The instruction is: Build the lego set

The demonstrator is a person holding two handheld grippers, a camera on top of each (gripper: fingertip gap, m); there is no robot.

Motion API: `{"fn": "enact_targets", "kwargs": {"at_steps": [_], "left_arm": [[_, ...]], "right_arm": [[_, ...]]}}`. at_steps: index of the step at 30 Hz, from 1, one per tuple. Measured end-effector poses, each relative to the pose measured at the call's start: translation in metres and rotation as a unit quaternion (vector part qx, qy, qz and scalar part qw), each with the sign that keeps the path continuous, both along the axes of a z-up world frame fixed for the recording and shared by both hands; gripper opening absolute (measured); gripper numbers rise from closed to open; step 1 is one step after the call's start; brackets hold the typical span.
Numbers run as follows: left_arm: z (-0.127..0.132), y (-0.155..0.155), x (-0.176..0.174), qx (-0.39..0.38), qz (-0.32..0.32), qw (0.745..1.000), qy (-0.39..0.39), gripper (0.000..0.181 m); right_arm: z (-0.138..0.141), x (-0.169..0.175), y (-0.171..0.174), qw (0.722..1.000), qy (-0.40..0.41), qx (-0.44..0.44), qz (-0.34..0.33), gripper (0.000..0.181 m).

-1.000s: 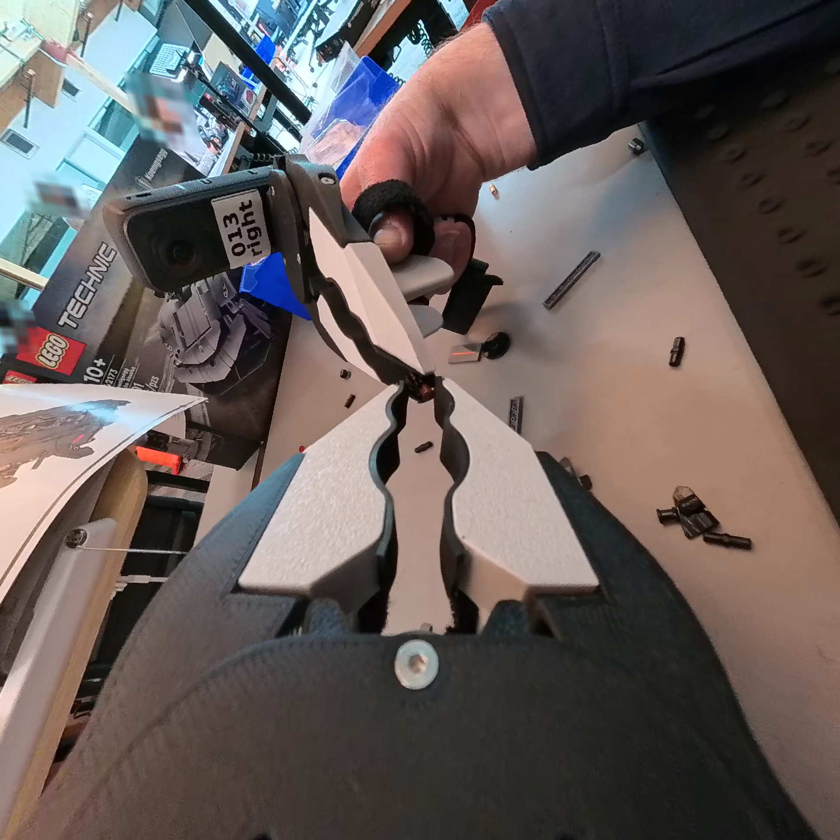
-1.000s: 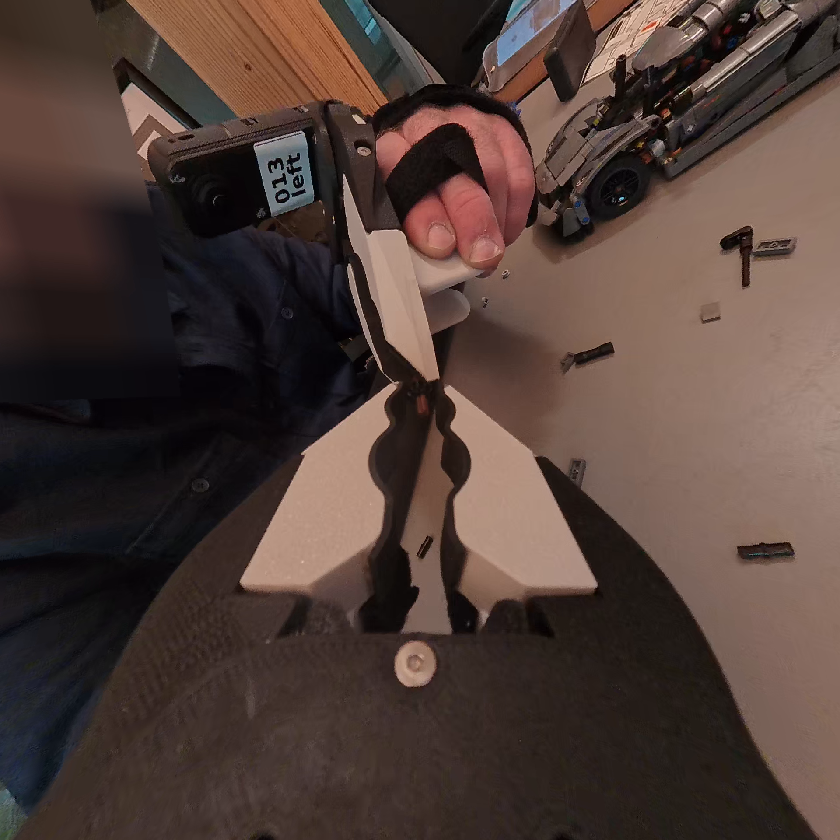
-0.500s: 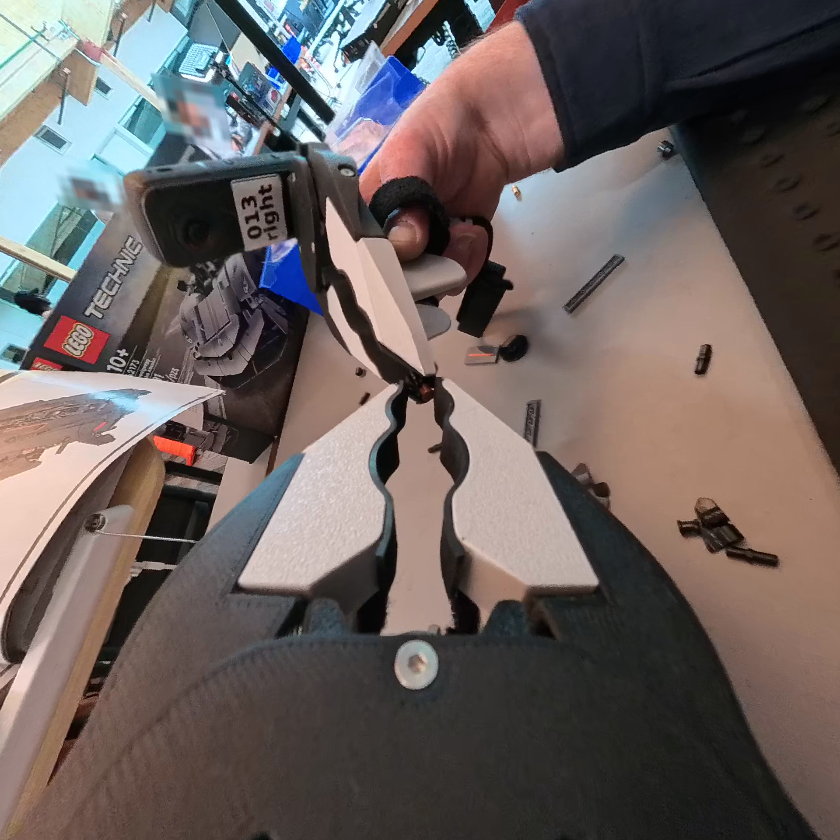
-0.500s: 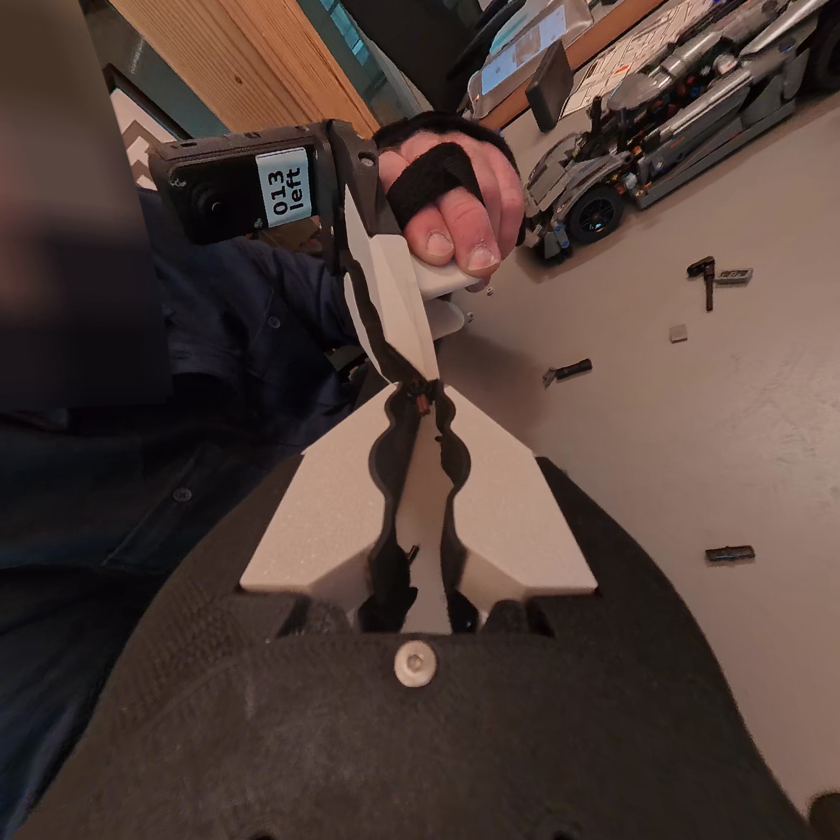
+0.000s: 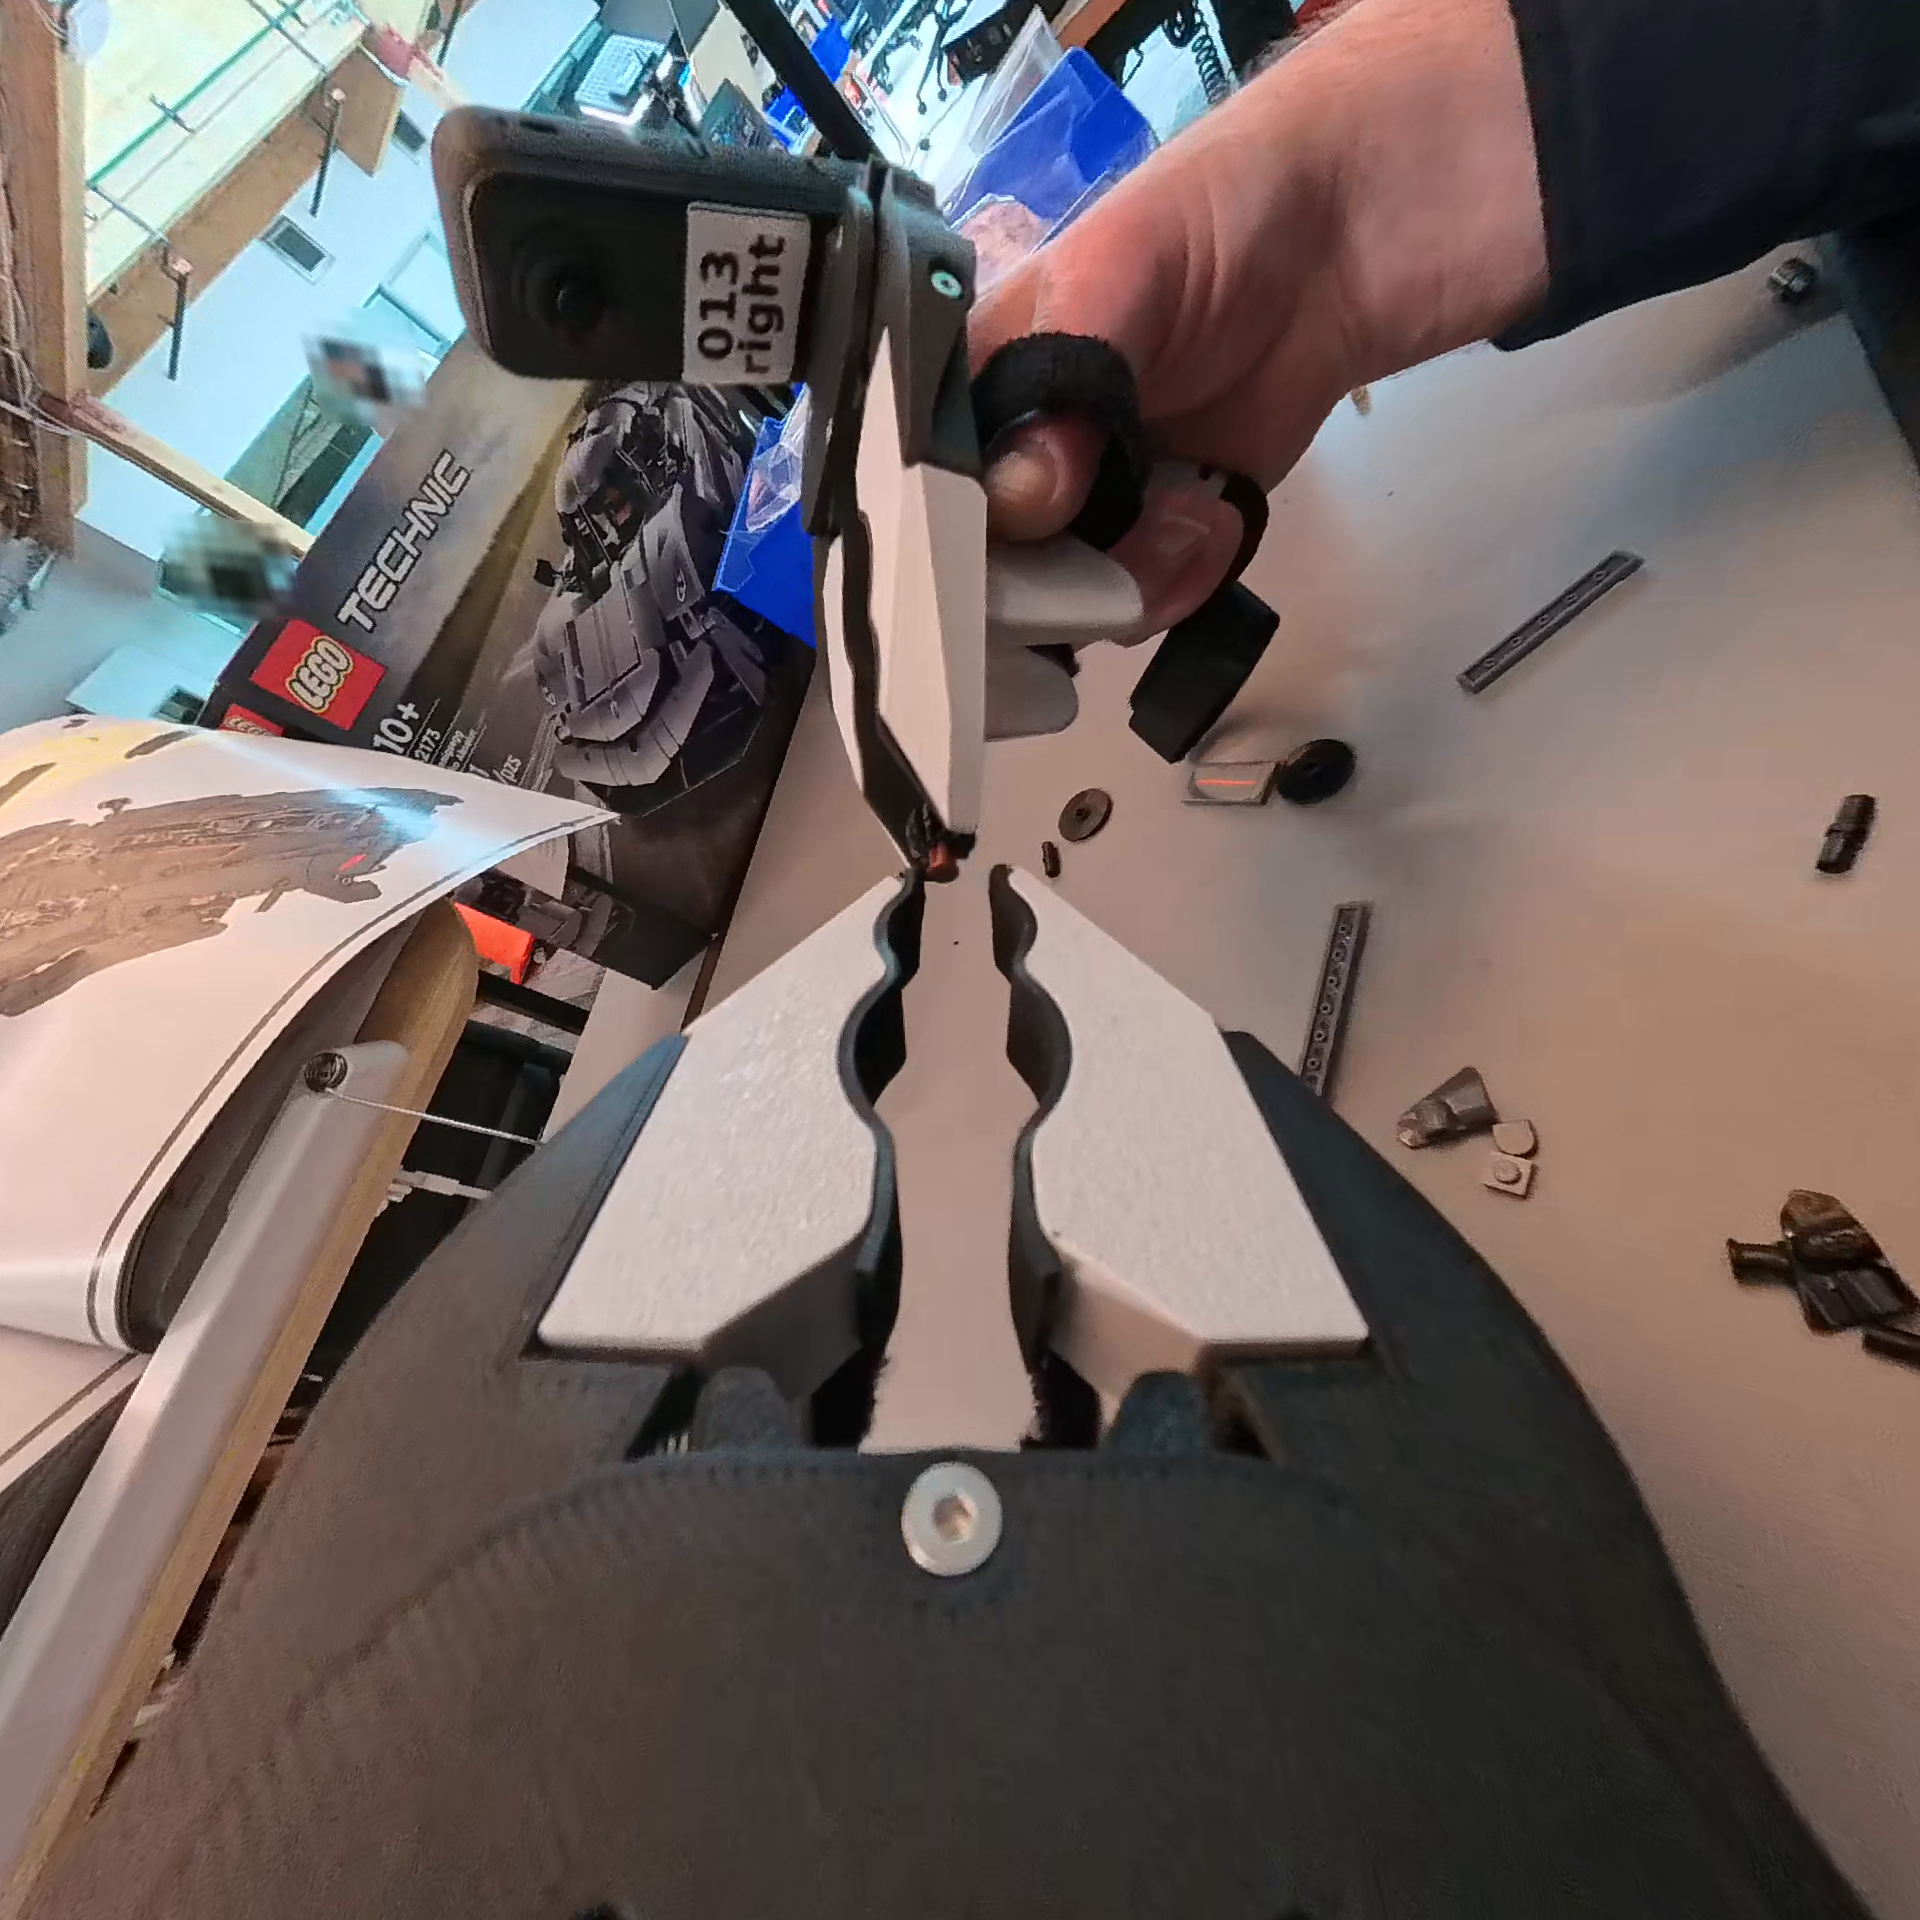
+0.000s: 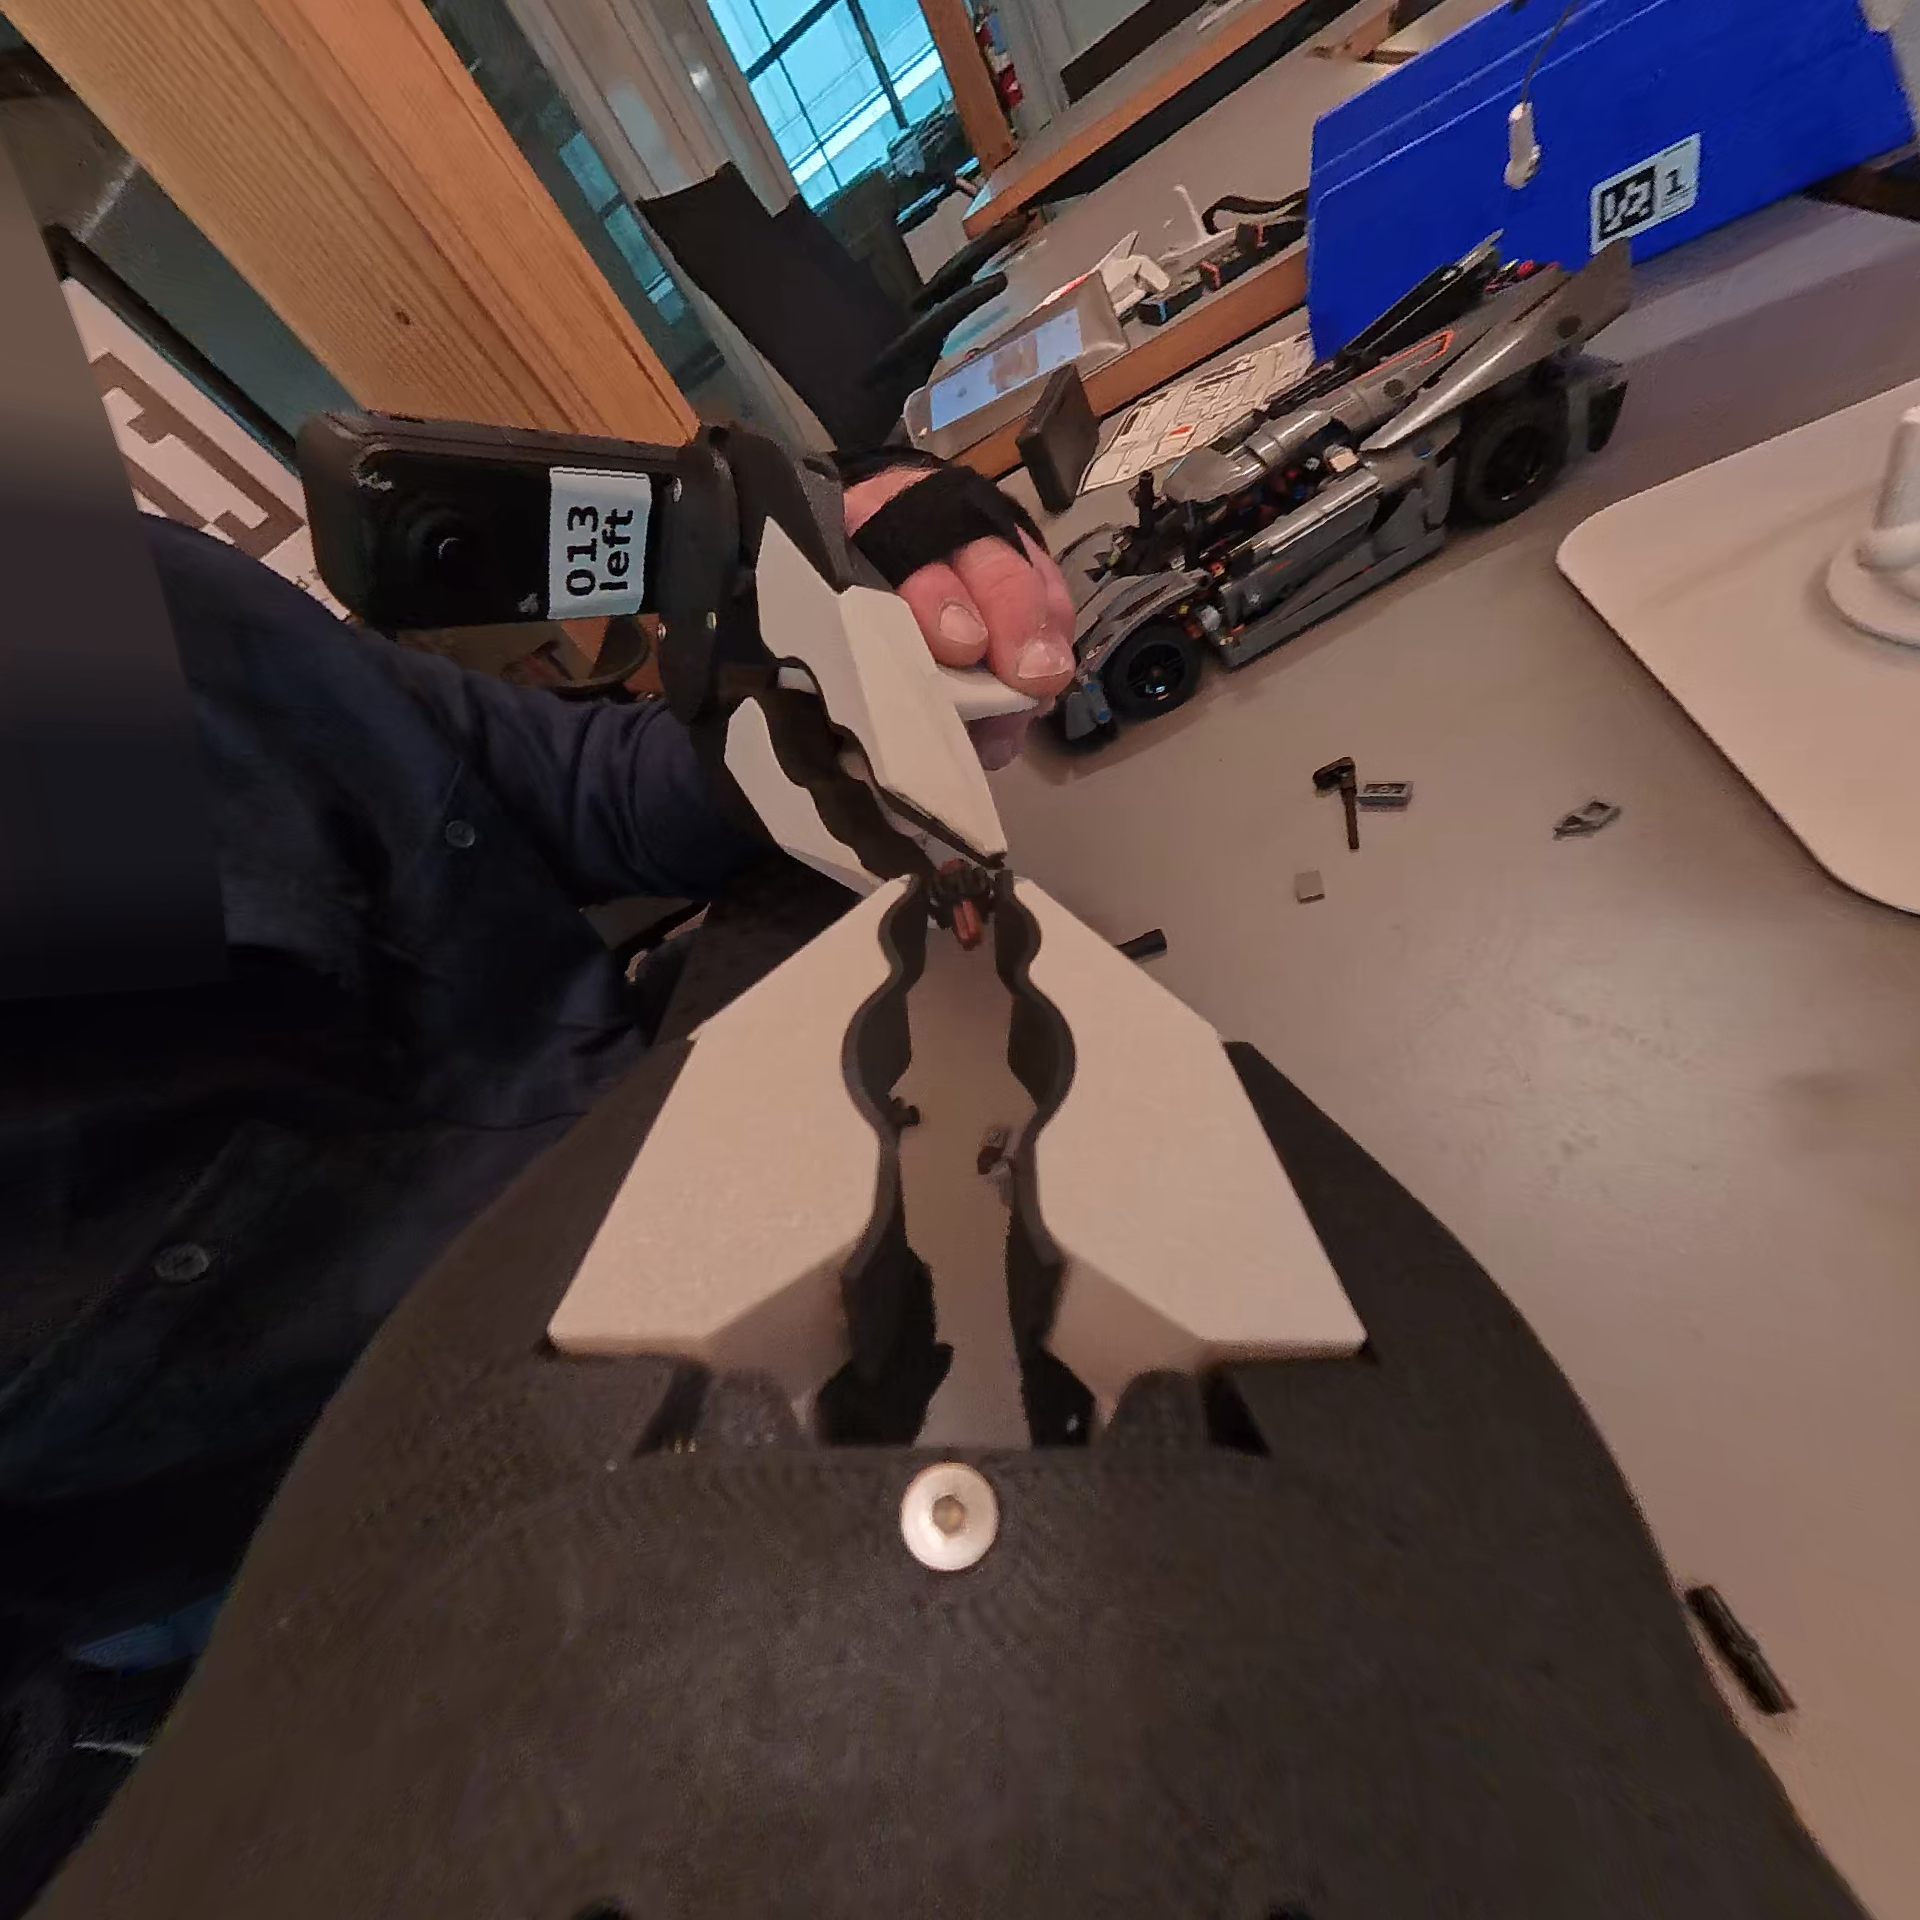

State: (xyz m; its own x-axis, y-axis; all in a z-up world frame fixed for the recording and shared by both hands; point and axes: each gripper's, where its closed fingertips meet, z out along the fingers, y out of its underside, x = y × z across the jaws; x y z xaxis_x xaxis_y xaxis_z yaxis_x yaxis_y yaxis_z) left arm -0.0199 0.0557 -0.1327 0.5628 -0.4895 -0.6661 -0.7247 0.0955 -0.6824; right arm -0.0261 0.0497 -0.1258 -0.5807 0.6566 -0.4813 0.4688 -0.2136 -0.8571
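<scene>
My right tool pinches a small black-and-red piece at its tips, too small to identify. My left tool stands slightly spread, its tips just beside that piece (contact unclear). The half-built car sits far across the worktop.

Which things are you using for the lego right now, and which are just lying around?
For the job: small black-and-red piece, right gripper, left gripper, grey lego car.
Just lying about: long grey beam, black pin, blue box.
</scene>
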Motion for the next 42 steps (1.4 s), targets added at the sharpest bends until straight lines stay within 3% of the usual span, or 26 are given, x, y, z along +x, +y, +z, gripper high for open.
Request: {"fn": "enact_targets", "kwargs": {"at_steps": [20, 25, 32, 42], "left_arm": [[-0.004, 0.014, -0.018, -0.006, 0.041, 0.999, -0.025, 0.017], [-0.003, 0.016, -0.025, -0.010, 0.056, 0.997, -0.042, 0.017], [0.001, 0.020, -0.029, -0.032, 0.061, 0.991, -0.117, 0.019], [0.017, 0.016, -0.025, -0.079, 0.007, 0.955, -0.284, 0.020]], "right_arm": [[-0.003, -0.010, 0.017, 0.997, 0.038, 0.030, -0.061, 0.011], [0.003, -0.016, 0.024, 0.987, 0.077, 0.091, -0.106, 0.011], [0.007, -0.024, 0.033, 0.930, 0.130, 0.288, -0.185, 0.011], [0.009, -0.033, 0.029, 0.827, 0.161, 0.490, -0.225, 0.011]]}}
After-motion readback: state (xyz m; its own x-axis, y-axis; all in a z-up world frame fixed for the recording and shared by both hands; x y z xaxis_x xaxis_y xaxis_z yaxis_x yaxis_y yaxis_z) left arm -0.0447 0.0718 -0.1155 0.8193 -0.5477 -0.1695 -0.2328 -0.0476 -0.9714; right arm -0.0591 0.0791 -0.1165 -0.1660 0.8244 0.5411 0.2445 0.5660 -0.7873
